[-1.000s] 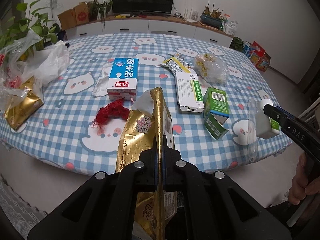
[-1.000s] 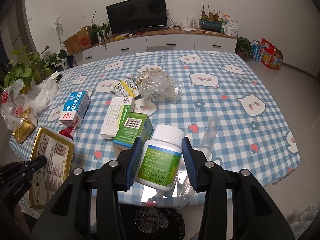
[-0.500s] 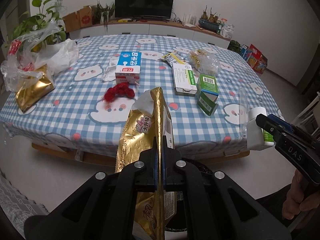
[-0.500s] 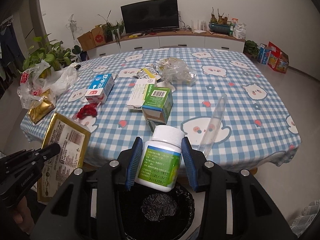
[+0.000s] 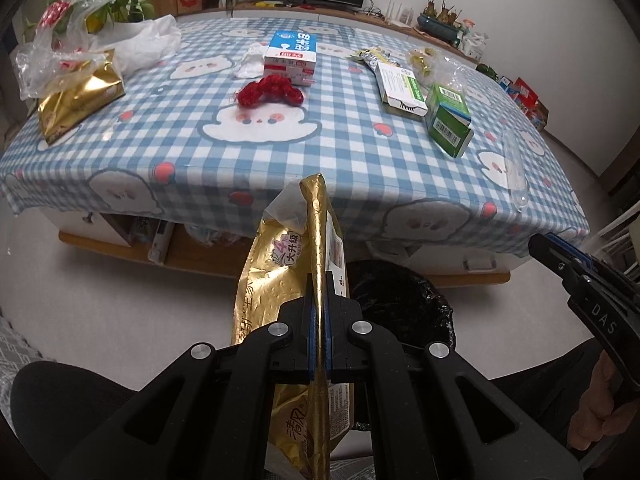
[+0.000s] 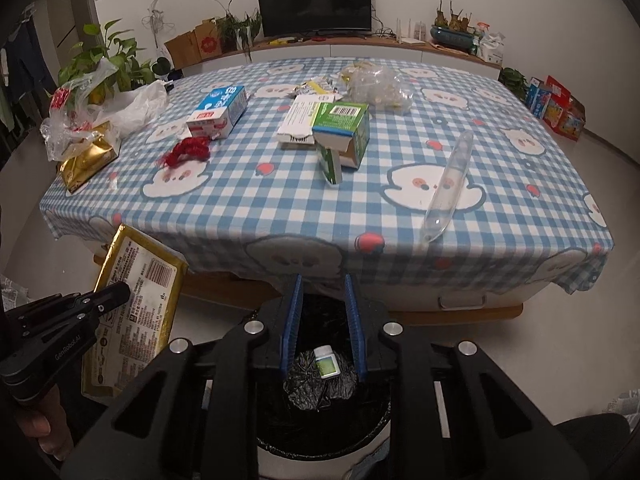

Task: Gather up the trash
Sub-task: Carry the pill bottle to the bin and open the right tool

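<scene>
Left gripper (image 5: 319, 312) clamped on gold pouch (image 5: 288, 276); pouch's lower end cut off by frame. Right gripper (image 6: 323, 312) jaws apart in frame, nothing between them; pill bottle (image 6: 326, 362) lies in black-lined bin (image 6: 320, 420) below, rim partly hidden. Remaining trash on counter (image 6: 280, 200).

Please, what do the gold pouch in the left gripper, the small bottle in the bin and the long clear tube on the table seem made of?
The gold pouch: probably metallised plastic film, glossy; it creases and reflects light.
The small bottle: likely opaque white plastic, matte, with a green label.
The clear tube: transparent, shiny; plastic or glass, the look cannot decide.
</scene>
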